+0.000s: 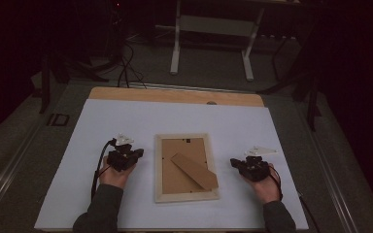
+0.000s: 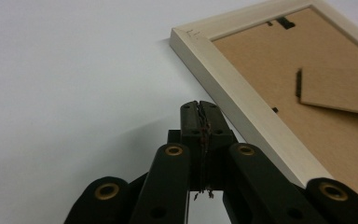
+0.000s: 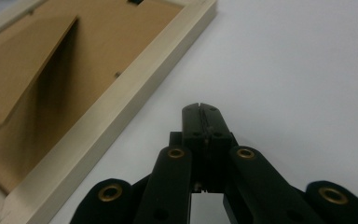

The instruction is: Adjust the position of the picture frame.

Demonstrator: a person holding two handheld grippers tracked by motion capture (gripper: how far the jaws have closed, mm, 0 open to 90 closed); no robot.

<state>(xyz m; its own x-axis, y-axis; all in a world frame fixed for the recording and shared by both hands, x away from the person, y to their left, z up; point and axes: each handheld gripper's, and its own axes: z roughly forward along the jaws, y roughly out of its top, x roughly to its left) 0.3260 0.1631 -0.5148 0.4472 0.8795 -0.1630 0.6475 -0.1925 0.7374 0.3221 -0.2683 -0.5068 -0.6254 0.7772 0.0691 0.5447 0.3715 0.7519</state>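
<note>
A pale wooden picture frame (image 1: 185, 196) lies face down in the middle of the white table cover, its brown backing board and fold-out stand (image 1: 194, 171) facing up. My left gripper (image 1: 139, 153) rests on the cover just left of the frame, jaws pressed together with nothing between them (image 2: 201, 106). The frame's left rail (image 2: 242, 100) runs close by its tip. My right gripper (image 1: 233, 162) sits to the right of the frame, also shut and empty (image 3: 200, 108), with the frame's rail (image 3: 121, 105) off to its left.
A white sheet (image 1: 126, 121) covers the table, whose wooden top (image 1: 175, 95) shows at the far edge. Beyond it stand a white table base (image 1: 211, 39) and cables (image 1: 126, 68) on the dark floor.
</note>
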